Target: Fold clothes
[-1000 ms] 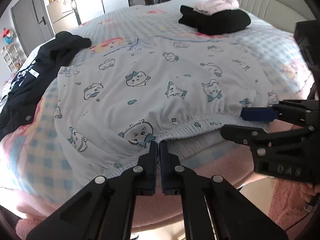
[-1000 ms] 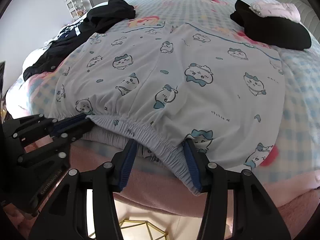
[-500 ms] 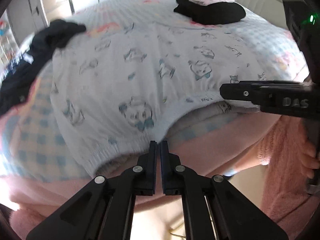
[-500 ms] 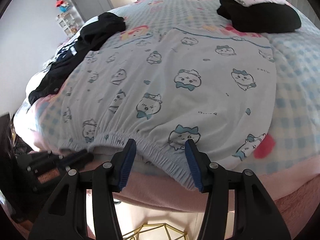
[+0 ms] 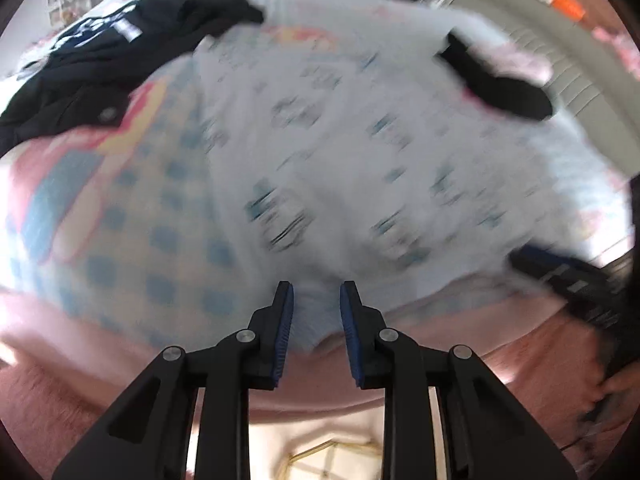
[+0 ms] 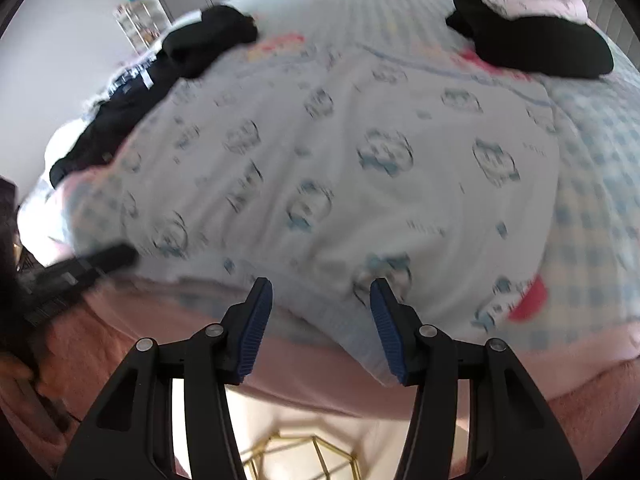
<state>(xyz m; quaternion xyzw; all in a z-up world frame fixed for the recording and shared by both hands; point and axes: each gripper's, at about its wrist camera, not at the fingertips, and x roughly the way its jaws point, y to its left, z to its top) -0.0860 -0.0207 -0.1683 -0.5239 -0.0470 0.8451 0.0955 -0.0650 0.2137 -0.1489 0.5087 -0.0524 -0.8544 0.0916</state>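
Bed fills both views, covered by a blue-checked quilt with a pink blanket along the near edge. White wall and grey doors behind. Pale printed garment lies spread flat mid-bed, its elastic hem at the near edge. Black jacket far left; folded black pile far right; open quilt between. Right gripper: fingers wide and opening, hem between, pads clear. Left gripper: fingers narrow, opening, hem between, not pinched.
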